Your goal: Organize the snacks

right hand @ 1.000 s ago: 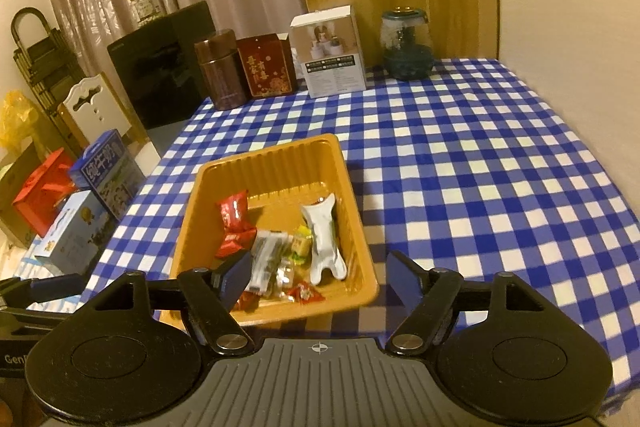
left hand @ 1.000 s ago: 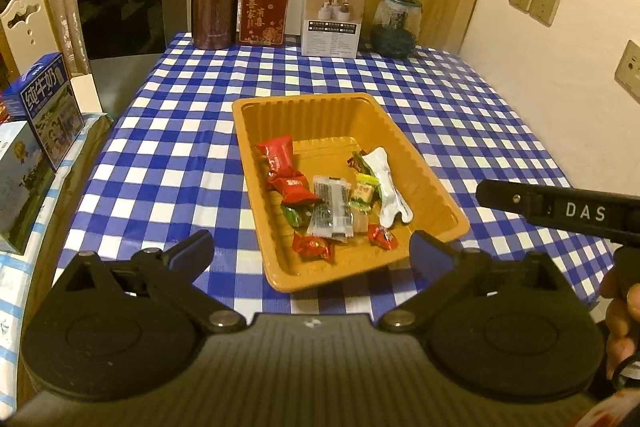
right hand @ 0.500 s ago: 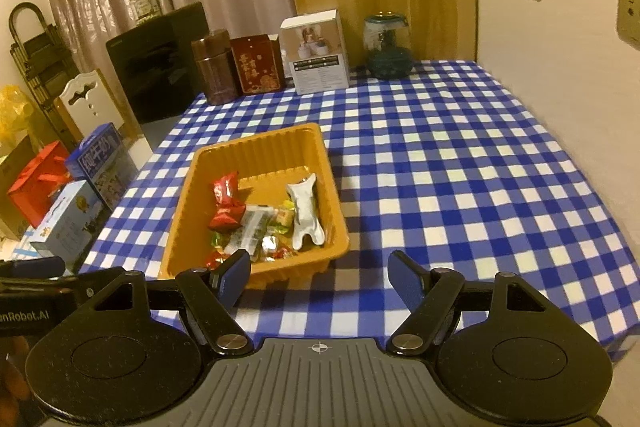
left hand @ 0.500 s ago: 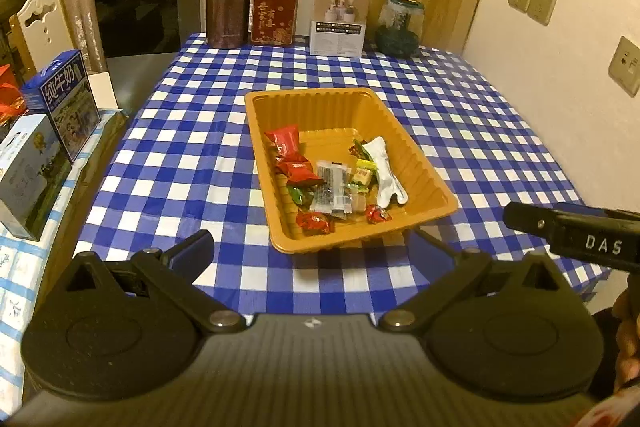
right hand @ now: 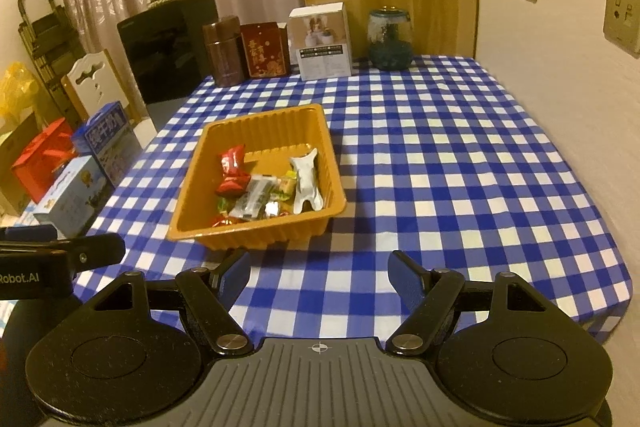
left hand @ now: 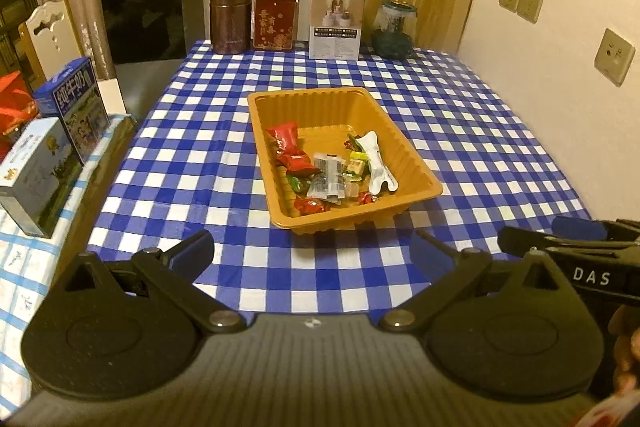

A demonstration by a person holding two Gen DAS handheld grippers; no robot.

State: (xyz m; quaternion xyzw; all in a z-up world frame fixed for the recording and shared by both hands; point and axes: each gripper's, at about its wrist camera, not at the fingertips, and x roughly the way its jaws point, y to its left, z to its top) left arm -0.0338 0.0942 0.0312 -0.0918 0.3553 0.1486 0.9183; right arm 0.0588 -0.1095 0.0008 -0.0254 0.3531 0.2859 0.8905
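We held the left gripper (left hand: 312, 251) wide apart and empty, hanging over the checked tablecloth (left hand: 200, 155) just short of the orange tray (left hand: 416, 163). The snacks (left hand: 328, 171) all lay inside the tray, bunched toward its near end: red wrappers on the tray's left side, a clear packet in its middle, a white pouch along its right wall. Behind the tray, at the far edge of the cloth, stood a brown canister (left hand: 231, 17), a red tin (left hand: 275, 21), a white box (left hand: 336, 22) and a glass jar (left hand: 394, 29). Right of the tray, our right gripper (right hand: 318, 273) was likewise spread wide, holding nothing.
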